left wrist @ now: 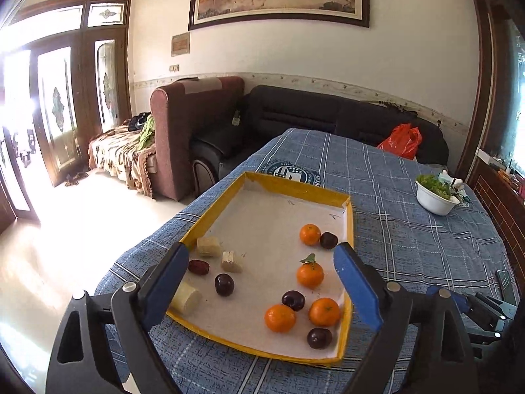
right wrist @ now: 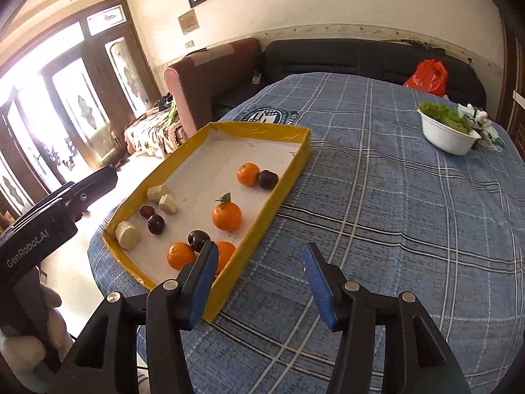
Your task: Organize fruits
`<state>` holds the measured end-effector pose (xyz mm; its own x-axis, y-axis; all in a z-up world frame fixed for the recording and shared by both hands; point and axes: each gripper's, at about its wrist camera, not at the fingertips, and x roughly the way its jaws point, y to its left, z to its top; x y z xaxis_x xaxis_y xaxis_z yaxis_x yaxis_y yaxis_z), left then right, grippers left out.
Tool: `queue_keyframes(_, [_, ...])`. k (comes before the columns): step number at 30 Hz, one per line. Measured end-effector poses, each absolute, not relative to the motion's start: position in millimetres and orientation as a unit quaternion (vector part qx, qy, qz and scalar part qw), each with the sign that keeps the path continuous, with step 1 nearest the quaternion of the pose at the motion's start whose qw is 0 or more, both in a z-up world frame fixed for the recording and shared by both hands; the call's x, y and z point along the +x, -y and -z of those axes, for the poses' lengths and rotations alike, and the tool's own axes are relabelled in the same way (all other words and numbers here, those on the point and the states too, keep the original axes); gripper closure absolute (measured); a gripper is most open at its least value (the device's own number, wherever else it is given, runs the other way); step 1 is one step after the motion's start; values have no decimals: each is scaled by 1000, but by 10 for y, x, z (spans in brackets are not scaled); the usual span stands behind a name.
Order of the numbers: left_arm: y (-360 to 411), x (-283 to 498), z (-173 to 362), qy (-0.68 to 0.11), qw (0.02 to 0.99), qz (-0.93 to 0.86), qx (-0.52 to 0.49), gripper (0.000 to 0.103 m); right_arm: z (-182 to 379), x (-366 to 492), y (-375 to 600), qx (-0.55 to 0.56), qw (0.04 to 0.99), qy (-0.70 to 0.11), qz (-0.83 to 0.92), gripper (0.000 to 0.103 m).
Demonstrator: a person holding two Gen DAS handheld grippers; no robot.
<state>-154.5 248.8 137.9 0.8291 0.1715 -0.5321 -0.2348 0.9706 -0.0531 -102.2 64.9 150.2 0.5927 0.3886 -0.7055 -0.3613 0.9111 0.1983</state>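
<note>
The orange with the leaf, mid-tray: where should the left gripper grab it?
Grip the leafy orange across its round middle, coming from above with the open left gripper. Its leaf points up, and its sides are clear of other fruit.

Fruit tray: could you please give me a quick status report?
Left gripper open, empty, above yellow tray. Right gripper open, empty, beside the tray. Oranges and plums mixed, unsorted. Pale chunks share the tray.
</note>
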Motion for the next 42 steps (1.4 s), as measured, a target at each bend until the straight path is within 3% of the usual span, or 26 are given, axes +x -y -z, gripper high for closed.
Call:
queue_keyframes(14, [-2211, -1888, -1614, -223, 968, -113, -35, 8, -1618, -1409, -533, 12, 907, -366, -208, 37])
queue_keyframes(42, [-2068, -1788, -1382, -255, 963, -89, -20, 8, -1409, -1370, -431, 28, 899, -386, -205, 33])
